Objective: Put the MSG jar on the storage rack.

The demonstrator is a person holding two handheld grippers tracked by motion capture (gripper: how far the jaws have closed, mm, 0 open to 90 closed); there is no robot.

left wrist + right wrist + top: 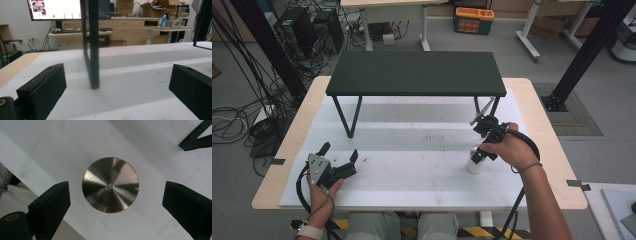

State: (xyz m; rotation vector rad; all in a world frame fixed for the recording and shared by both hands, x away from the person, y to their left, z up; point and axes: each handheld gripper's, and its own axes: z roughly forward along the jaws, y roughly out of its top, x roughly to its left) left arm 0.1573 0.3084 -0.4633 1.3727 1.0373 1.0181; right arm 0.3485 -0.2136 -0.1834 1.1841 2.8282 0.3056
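Note:
A brushed-steel cylinder (473,166) stands upright on the white mat (412,170) at the right. In the right gripper view I look straight down on the cylinder's round top (110,185). My right gripper (482,150) (116,188) points down over it, open, with a jaw on each side and a gap to both. My left gripper (340,151) (117,82) rests low at the front left, open and holding nothing. It faces a black shelf leg (93,50).
A low black shelf (416,72) on thin legs stands across the back of the mat. The wooden table edge (546,150) runs just right of my right hand. Cables, desks and black frame posts surround the table.

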